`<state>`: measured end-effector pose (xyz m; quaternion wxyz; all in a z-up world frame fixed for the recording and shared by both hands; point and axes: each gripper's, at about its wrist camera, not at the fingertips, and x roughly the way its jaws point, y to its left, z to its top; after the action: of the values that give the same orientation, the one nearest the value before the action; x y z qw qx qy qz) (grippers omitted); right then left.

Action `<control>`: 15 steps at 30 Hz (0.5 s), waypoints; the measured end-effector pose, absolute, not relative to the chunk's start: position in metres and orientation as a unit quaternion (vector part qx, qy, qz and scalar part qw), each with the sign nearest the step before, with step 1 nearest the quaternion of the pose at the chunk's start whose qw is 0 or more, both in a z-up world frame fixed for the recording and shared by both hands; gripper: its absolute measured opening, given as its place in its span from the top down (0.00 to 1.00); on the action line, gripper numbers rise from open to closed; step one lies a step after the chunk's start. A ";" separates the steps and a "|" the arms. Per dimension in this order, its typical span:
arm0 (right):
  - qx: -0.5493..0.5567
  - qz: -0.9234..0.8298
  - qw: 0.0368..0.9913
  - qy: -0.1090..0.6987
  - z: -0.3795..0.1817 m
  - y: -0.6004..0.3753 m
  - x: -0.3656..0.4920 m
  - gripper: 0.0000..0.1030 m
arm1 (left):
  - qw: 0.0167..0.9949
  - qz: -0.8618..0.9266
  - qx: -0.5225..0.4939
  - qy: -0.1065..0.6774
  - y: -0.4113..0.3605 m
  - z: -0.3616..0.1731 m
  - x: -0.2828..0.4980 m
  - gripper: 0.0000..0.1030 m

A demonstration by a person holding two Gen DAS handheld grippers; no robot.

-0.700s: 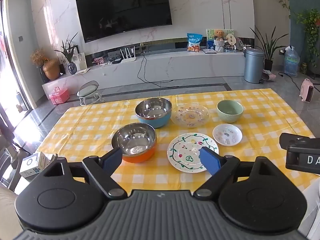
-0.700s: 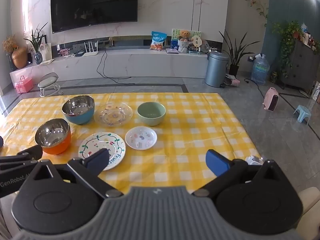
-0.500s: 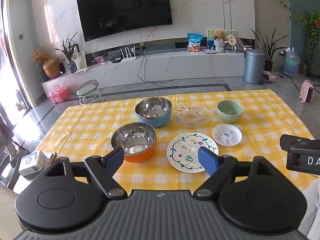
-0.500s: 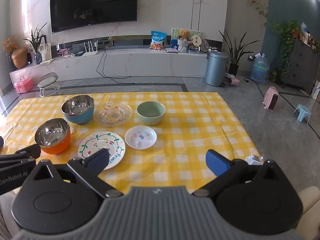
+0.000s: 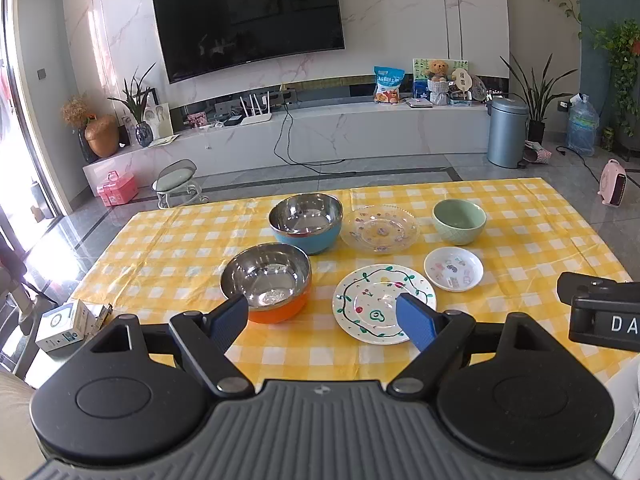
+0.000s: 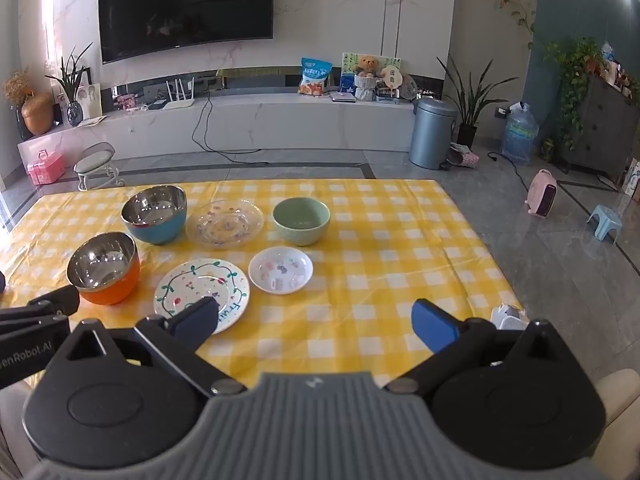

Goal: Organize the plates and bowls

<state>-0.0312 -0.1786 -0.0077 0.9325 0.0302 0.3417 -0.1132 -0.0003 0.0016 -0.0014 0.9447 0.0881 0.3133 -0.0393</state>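
Six dishes sit unstacked on the checked tablecloth [image 6: 380, 240], clustered around the clear glass plate [image 6: 224, 222]. Left gripper [image 5: 322, 316] and right gripper [image 6: 316, 320] both gape wide, holding nothing. Looks like pre-grasp; next move needs a rim pinch, probably the orange bowl [image 5: 266, 280] nearest the left gripper.

Drifts slightly: left hand-held gripper [image 5: 322, 320] sits a touch lower over the orange bowl [image 5: 266, 282] and painted plate [image 5: 376, 300]. Right hand-held gripper [image 6: 316, 322] barely shifts; dishes lie unmoved.
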 end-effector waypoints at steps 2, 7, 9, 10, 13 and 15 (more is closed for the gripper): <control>0.031 -0.113 0.932 0.342 -0.008 -0.179 -0.031 0.02 | 0.945 -0.039 0.088 0.314 0.002 -0.002 0.000 0.05; 0.031 -0.114 0.932 0.342 -0.008 -0.179 -0.031 0.02 | 0.945 -0.039 0.084 0.315 0.002 -0.002 0.000 0.05; 0.031 -0.113 0.932 0.342 -0.008 -0.179 -0.031 0.02 | 0.944 -0.038 0.084 0.316 0.002 -0.003 0.001 0.05; 0.031 -0.113 0.933 0.342 -0.008 -0.179 -0.031 0.02 | 0.944 -0.038 0.084 0.316 0.003 -0.003 0.001 0.05; 0.031 -0.113 0.932 0.342 -0.008 -0.179 -0.031 0.02 | 0.944 -0.038 0.082 0.317 0.003 -0.003 0.001 0.05; 0.031 -0.113 0.932 0.342 -0.009 -0.179 -0.032 0.02 | 0.944 -0.037 0.082 0.317 0.003 -0.003 0.001 0.05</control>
<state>-0.0315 -0.1793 -0.0087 0.9322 0.0314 0.3424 -0.1134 0.0009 0.0032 -0.0033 0.9443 0.0821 0.3167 -0.0368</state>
